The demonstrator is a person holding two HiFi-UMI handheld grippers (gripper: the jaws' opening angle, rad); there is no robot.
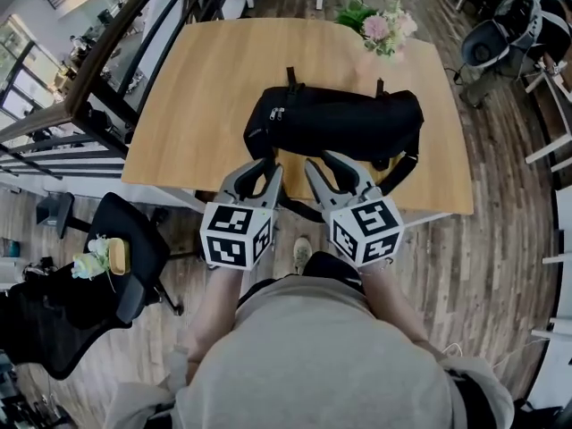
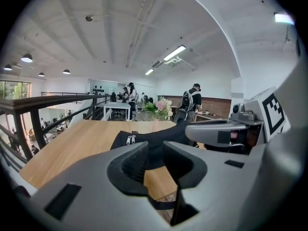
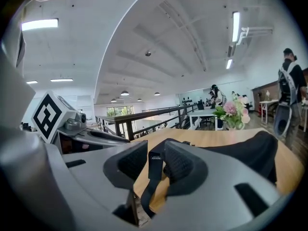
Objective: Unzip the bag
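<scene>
From where I stand, the black bag [image 1: 340, 123] lies lengthwise across the wooden desk [image 1: 206, 88], towards its near edge, closed as far as I can see. Two zip pulls [image 1: 277, 114] show at its left end. The zip line itself is lost, black on black.

The left tongs [image 1: 264, 175] and right tongs [image 1: 331, 170] sit side by side at the near edge, tips just short of the bag. Their bodies hide part of the desk edge and a stretch of the strap [image 1: 407, 164] that loops off the bag's right end.

In the left gripper view, the left tongs [image 2: 155, 150] stand apart with nothing between them. The bag [image 2: 144, 137] and its pulls [image 2: 130, 139] show beyond the gap, with the bag's lower half cut off by the grey body.

In the right gripper view, the right tongs [image 3: 155, 148] are also apart. The strap [image 3: 153, 177] runs up through the gap, close to the right-hand pad. It looks loose rather than pinched, though that view leaves contact unclear. The bag [image 3: 250, 148] rises behind, mostly masked.

Pink flowers [image 1: 380, 27] stand at the desk's far edge, well clear of the bag. A black railing [image 1: 116, 52] runs along the left, and an office chair [image 1: 125, 239] sits below the desk's near left corner. Distant people in the gripper views are too small to make out.
</scene>
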